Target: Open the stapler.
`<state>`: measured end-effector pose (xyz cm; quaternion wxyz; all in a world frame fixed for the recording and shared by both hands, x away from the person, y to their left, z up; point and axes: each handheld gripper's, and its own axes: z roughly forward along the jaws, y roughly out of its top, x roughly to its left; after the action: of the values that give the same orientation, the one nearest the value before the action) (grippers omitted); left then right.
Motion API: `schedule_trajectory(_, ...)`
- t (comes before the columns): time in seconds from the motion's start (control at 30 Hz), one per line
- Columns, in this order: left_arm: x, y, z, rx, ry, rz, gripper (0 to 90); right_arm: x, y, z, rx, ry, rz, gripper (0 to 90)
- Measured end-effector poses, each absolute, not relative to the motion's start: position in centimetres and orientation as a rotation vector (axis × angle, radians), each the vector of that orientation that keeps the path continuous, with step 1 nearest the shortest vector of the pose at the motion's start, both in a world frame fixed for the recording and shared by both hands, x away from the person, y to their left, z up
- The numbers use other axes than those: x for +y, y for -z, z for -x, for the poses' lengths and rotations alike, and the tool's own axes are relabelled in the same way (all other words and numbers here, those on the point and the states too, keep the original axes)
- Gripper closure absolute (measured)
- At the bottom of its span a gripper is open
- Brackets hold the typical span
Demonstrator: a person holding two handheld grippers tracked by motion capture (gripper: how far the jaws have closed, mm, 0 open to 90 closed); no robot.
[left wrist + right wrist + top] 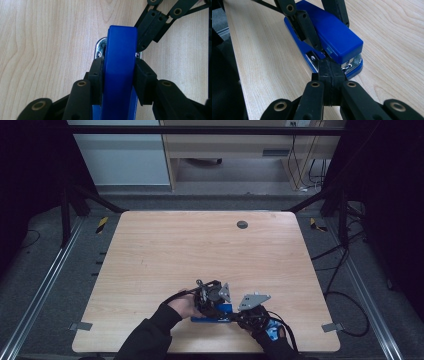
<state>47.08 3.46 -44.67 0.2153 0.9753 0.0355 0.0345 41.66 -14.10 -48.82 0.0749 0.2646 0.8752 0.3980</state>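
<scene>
One pale wooden desk (165,250) with rounded corners and a fine lengthwise grain stands on grey carpet, with metal rails along both sides and loose black cables on the floor to the right. A small dark round cap (242,224) sits in the desk near its far edge.

One glossy blue plastic stapler with a chromed metal base plate (337,42) lies flat near the front edge of the desk, between the two tools.

The left hand-held gripper (119,72) has its matt black jaws partly closed, with the pads pressed against both sides of the stapler's blue top. The right hand-held gripper (329,72) has its jaws fully together and holds nothing; its tips rest at the stapler's metal mouth.
</scene>
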Motion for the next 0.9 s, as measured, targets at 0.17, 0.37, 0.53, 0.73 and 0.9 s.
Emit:
schedule_trajectory(0.17,3.47,44.68,-47.21,0.092,-0.086,-2.702,63.1,-14.14,48.82,-41.66,2.623,-1.195,-0.805,90.0)
schedule_trajectory(0.37,3.58,44.72,-47.28,0.073,-0.071,-2.684,64.3,-14.14,48.86,-41.65,2.614,-1.192,-0.802,90.0)
schedule_trajectory(0.53,3.68,44.69,-47.25,0.053,-0.066,-2.68,65.1,-14.14,49.0,-41.72,2.612,-1.221,-0.806,90.0)
schedule_trajectory(0.73,3.76,44.72,-47.32,0.048,-0.055,-2.672,65.7,-14.15,49.06,-41.67,2.609,-1.229,-0.813,90.0)
schedule_trajectory(0.9,3.8,44.64,-47.29,0.044,-0.057,-2.676,65.8,-14.2,49.14,-41.65,2.603,-1.242,-0.819,90.0)
